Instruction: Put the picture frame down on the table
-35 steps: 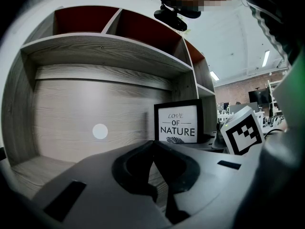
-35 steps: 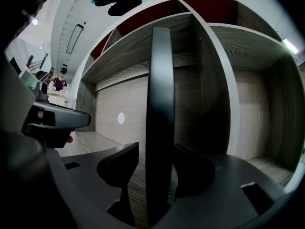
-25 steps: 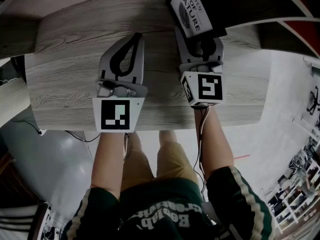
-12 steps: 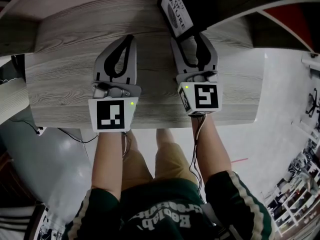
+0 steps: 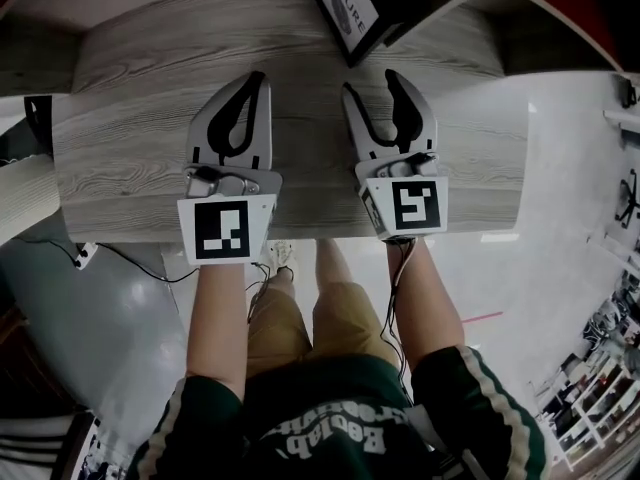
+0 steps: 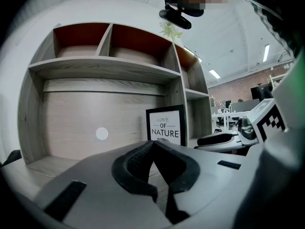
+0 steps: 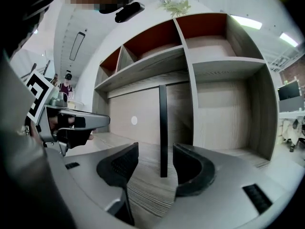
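The black picture frame with white "NATURE" print stands upright on the grey wood table, at its far side. My right gripper is open just short of the frame, apart from it and holding nothing. In the right gripper view the frame shows edge-on as a dark bar beyond the open right gripper. My left gripper is shut and empty, to the left of the frame. The left gripper view shows the frame's front past the shut left gripper.
A wooden shelf unit with several compartments rises behind the table, with a small plant on top. The table's front edge lies under both grippers' cubes. A cable hangs below the table at the left.
The right gripper has opened, let go of the frame and drawn back toward me. The frame now stands alone on the table. The left gripper has barely moved.
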A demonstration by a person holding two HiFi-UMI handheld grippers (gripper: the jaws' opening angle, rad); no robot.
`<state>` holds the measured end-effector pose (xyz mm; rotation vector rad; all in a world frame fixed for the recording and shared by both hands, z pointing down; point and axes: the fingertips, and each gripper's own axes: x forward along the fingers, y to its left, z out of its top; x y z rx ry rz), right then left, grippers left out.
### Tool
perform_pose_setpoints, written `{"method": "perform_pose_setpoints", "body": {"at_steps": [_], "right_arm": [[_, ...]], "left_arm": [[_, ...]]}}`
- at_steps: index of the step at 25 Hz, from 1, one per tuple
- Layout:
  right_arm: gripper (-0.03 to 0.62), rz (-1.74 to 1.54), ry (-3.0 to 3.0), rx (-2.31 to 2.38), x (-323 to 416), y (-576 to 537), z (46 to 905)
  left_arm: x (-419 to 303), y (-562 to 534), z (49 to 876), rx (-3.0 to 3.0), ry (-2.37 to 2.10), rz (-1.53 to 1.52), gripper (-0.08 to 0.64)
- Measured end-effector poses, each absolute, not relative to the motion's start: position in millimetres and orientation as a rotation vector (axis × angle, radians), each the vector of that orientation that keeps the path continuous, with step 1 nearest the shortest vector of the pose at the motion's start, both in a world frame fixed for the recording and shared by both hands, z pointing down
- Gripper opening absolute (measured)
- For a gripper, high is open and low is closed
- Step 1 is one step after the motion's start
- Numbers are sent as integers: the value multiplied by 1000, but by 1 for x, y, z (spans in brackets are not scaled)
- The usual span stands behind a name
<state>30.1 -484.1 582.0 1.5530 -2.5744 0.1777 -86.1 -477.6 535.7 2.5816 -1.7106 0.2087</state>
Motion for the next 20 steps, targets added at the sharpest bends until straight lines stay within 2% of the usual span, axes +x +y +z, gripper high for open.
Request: {"method": "perform_pose_setpoints", "body": {"at_steps": [6, 7, 8, 15, 20], "right_arm": [[216, 145, -2513, 1626, 23, -438, 561], [163, 141, -2488, 1641, 23, -427, 557], [43, 122, -2476, 1656, 22, -418, 550], [37, 19, -2540, 1673, -1, -364, 492], [38, 112, -2453, 1632, -14, -311, 448]], "left_arm": [[-103, -433, 520, 2611, -1685, 197, 18], [-105, -424, 516, 2618, -1679, 198, 18], [-108, -415, 511, 2630, -1674, 202, 18], [-123, -358, 472, 2734, -1637, 261, 18], [-141, -312, 424, 2770, -1627, 295, 18]]}}
